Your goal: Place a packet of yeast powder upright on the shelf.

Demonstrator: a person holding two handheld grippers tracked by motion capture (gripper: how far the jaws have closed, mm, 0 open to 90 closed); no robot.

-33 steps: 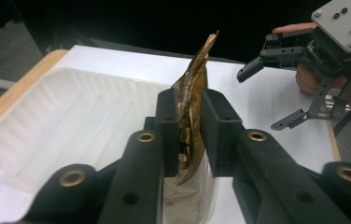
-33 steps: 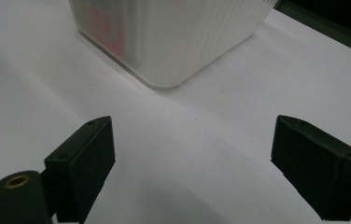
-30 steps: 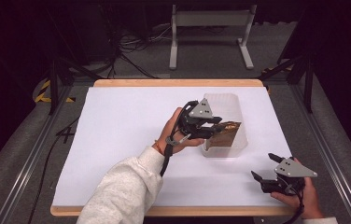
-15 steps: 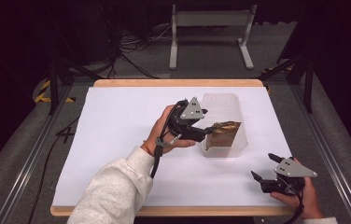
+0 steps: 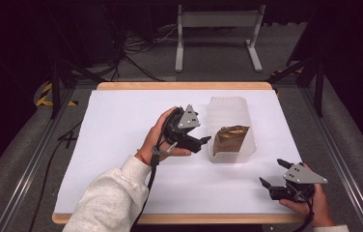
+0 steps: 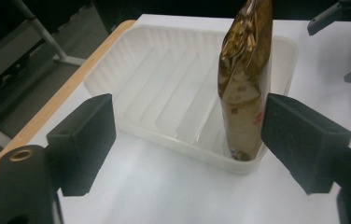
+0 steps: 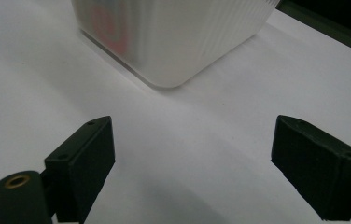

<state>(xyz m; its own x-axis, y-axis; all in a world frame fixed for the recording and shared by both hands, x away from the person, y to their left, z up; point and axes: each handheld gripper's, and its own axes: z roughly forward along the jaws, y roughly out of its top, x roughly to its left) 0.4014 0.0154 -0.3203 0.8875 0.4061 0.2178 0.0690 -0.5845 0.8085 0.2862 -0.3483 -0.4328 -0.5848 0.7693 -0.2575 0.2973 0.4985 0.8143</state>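
A translucent white plastic bin [image 5: 228,104] sits right of the table's middle. A gold-brown foil pouch [image 5: 230,137] stands on edge in its near end. My left gripper [image 5: 202,143] is just left of the bin, open, with nothing between its jaws. In the left gripper view the jaws [image 6: 190,140] frame the bin's [image 6: 164,88] near wall, and the pouch [image 6: 246,79] rises just inside it, close to the right pad. My right gripper [image 5: 272,172] rests open at the table's front right corner. In its own view the right gripper [image 7: 192,163] faces a rounded bin corner [image 7: 178,42] over bare white surface.
The table has a white cover [image 5: 121,125] with a wooden edge [image 5: 184,86] at the far side. On the floor behind stand a metal frame [image 5: 218,34] and loose cables [image 5: 136,43]. Rails run along both sides of the table.
My left gripper has drawn back to the left, from over the bin to beside it. The pouch stays standing in the bin. The right gripper has not moved.
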